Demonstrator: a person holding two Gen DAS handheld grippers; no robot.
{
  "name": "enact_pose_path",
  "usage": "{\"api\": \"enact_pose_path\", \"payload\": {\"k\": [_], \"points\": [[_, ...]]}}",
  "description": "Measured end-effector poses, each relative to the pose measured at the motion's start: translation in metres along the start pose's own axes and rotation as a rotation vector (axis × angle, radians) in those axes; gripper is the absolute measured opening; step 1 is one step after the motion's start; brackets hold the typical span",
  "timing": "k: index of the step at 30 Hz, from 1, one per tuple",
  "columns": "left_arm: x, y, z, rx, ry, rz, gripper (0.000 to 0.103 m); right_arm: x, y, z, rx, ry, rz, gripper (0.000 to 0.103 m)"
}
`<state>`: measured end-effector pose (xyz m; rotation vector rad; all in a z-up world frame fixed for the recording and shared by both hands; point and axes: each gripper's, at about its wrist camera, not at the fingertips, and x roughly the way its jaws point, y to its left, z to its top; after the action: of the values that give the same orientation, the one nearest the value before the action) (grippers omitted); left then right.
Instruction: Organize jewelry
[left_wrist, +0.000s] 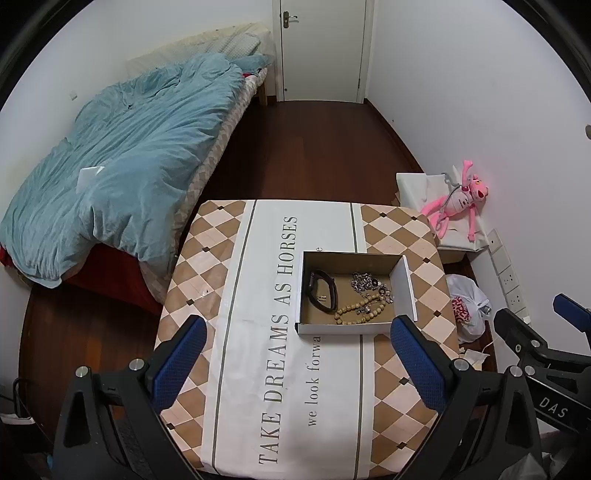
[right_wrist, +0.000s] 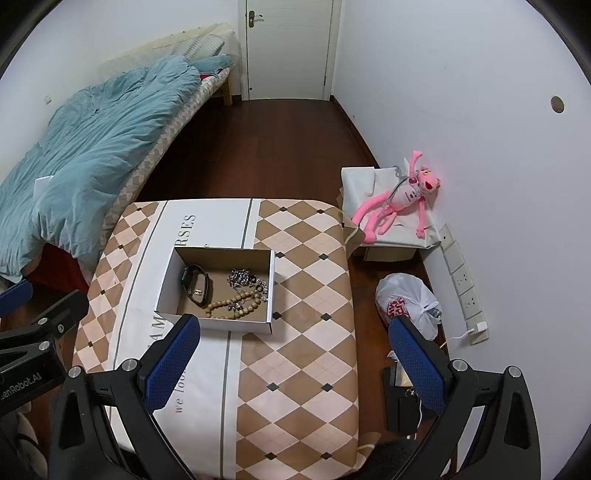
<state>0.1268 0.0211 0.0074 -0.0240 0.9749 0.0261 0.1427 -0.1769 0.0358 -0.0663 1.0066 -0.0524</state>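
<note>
Inside the cardboard box (left_wrist: 354, 291) on the worktop (left_wrist: 258, 332) lie the dark bracelet (left_wrist: 323, 291), wooden beads (left_wrist: 360, 310) and silver chain (left_wrist: 371, 284), gathered for keeping, while left tool (left_wrist: 295, 365) and right tool (right_wrist: 291, 365) hover short of the box, both spread apart, empty.

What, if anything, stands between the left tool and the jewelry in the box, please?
Only the box's near wall. The left tool is open above bare tablecloth; the black band, wooden beads and silver chain lie uncovered.
</note>
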Motion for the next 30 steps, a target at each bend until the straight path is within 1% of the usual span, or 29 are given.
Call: {"api": "enact_pose_path", "payload": {"k": [20,30], "points": [[-0.0011,0.001,-0.0003,-0.002,-0.001,-0.002,0.102,-0.0025,0.0017,-0.0006,0.0,-0.003,0.004,0.103],[-0.0057,-0.0015,-0.002,0.005,-0.015,0.015,0.102,-0.0091,-0.0039,0.0039,-0.005,-0.003,0.014,0.103]]}}
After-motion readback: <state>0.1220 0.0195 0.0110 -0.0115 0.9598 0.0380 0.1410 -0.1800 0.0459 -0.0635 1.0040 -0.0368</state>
